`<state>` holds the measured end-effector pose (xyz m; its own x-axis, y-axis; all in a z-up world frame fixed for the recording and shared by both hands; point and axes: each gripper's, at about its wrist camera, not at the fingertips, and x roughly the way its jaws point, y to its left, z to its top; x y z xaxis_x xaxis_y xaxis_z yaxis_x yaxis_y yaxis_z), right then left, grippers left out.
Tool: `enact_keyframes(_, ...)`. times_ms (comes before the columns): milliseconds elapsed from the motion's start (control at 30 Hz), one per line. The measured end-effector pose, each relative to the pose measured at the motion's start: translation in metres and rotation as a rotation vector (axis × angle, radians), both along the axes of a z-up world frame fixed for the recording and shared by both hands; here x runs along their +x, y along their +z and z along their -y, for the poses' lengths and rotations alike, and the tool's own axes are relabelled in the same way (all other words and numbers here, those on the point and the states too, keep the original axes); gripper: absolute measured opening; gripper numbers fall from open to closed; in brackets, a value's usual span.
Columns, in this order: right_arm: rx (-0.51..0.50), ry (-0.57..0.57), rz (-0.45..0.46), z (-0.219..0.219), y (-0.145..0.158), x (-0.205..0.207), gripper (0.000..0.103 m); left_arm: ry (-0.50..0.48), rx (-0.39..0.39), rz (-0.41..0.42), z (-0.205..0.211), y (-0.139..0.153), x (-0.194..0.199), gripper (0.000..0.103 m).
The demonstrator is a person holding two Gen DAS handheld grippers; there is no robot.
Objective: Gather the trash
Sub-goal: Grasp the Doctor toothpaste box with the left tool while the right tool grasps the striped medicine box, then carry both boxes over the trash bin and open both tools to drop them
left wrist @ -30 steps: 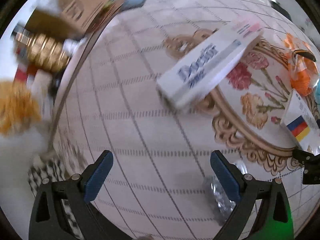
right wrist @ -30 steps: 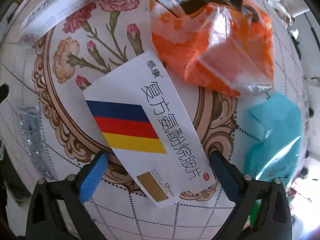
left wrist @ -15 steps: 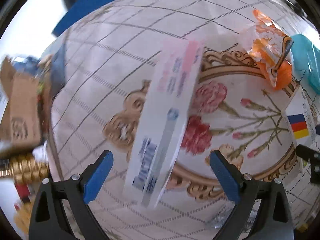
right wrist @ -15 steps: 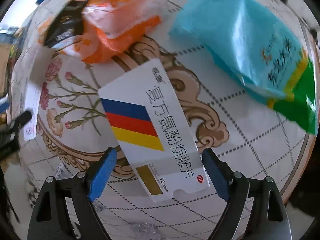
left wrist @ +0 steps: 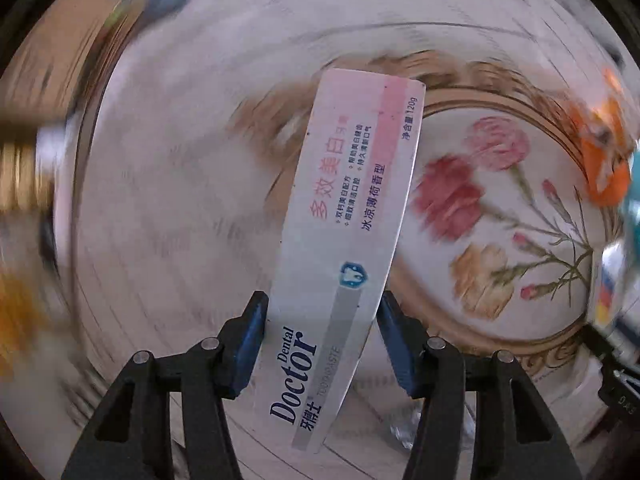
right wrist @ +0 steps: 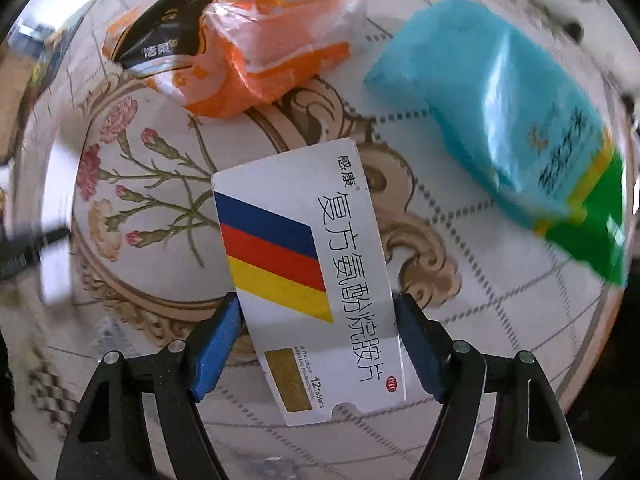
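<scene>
A long white and pink toothpaste box marked "Doctor" sits between the blue pads of my left gripper, which is shut on its near end. A white medicine box with blue, red and yellow stripes sits between the pads of my right gripper, which is shut on its sides. An orange and black plastic wrapper lies beyond it at the upper left. A teal and green packet lies at the upper right.
The round table has a floral cloth with a grid pattern. A crumpled clear foil scrap lies near the left gripper. The left wrist view is blurred, with cardboard and gold items off the table's left edge.
Both grippers have closed from wide open onto their boxes. The left gripper moved forward over the toothpaste box, which now points away along the fingers. The right gripper advanced onto the medicine box.
</scene>
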<state>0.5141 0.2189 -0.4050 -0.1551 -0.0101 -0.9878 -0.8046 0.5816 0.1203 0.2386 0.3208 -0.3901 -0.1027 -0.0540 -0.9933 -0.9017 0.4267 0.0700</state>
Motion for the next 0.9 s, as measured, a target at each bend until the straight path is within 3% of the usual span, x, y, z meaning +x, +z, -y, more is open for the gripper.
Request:
enact_keyframes(100, -0.024, 0.023, -0.057, -0.003, -0.003, -0.006, 0.079, 0.075, 0.002, 0.055, 0.002, 0.002, -0.022, 0.053)
enact_keyframes(233, -0.069, 0.141, 0.066, -0.005, -0.006, -0.038, 0.081, -0.013, 0.061, 0.015, 0.012, -0.003, -0.017, 0.054)
enact_keyframes(333, -0.063, 0.176, 0.14, -0.001, -0.006, -0.054, 0.08, -0.072, 0.121, 0.003, 0.012, -0.004, -0.005, 0.047)
enact_keyframes(600, -0.014, 0.16, 0.173, 0.045, 0.001, -0.088, 0.075, -0.066, 0.218, 0.014, 0.031, 0.029, 0.004, 0.045)
enact_keyframes(900, 0.128, 0.127, 0.179, 0.063, 0.068, -0.103, 0.075, -0.015, 0.344, 0.05, 0.084, 0.092, -0.03, 0.045)
